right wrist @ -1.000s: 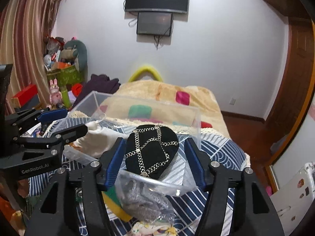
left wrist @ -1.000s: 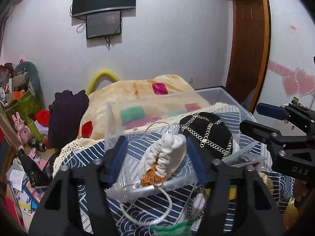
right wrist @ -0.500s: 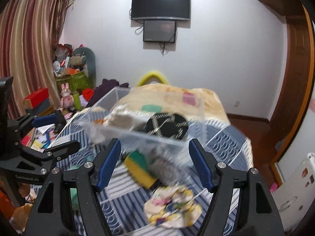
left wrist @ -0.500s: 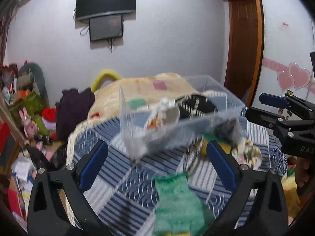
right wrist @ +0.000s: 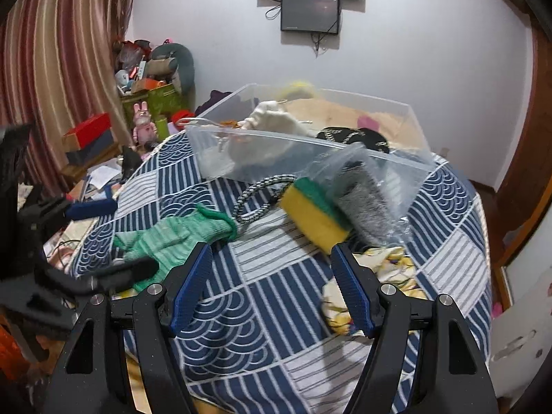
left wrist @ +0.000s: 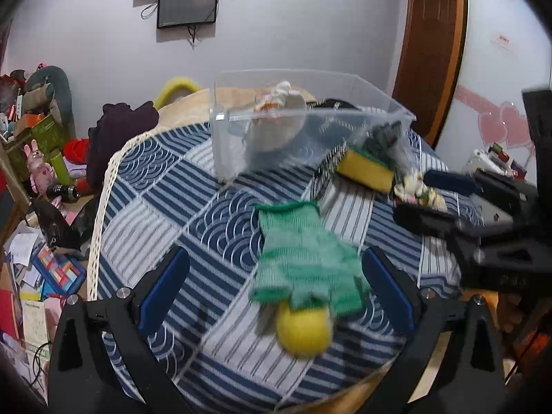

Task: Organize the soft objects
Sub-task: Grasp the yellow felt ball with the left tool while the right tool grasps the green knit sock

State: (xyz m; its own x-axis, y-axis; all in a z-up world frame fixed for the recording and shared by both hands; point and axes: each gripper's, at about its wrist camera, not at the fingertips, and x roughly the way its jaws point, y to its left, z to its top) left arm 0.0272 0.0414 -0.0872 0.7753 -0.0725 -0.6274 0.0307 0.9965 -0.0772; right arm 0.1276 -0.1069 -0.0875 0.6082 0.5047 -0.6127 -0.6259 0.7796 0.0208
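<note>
The bin point(right wrist: 390, 165) was clear, glossy plastic. The green glove point(left wrist: 303, 258) was a coarse, matt knit; the sponge point(right wrist: 315, 219) was porous yellow foam with a rough green scouring layer. A crinkled shiny plastic bag point(right wrist: 365, 189) held something grey and fuzzy. The tablecloth point(right wrist: 283, 296) was smooth printed cloth.

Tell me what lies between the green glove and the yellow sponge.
In the right wrist view, a black-and-white rope loop lies between green glove and yellow sponge.

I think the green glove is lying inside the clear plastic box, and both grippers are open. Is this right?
Not quite. The green glove lies on the blue patterned cloth, in front of the clear plastic box, as the left wrist view shows. The left gripper and the right gripper are open.
</note>
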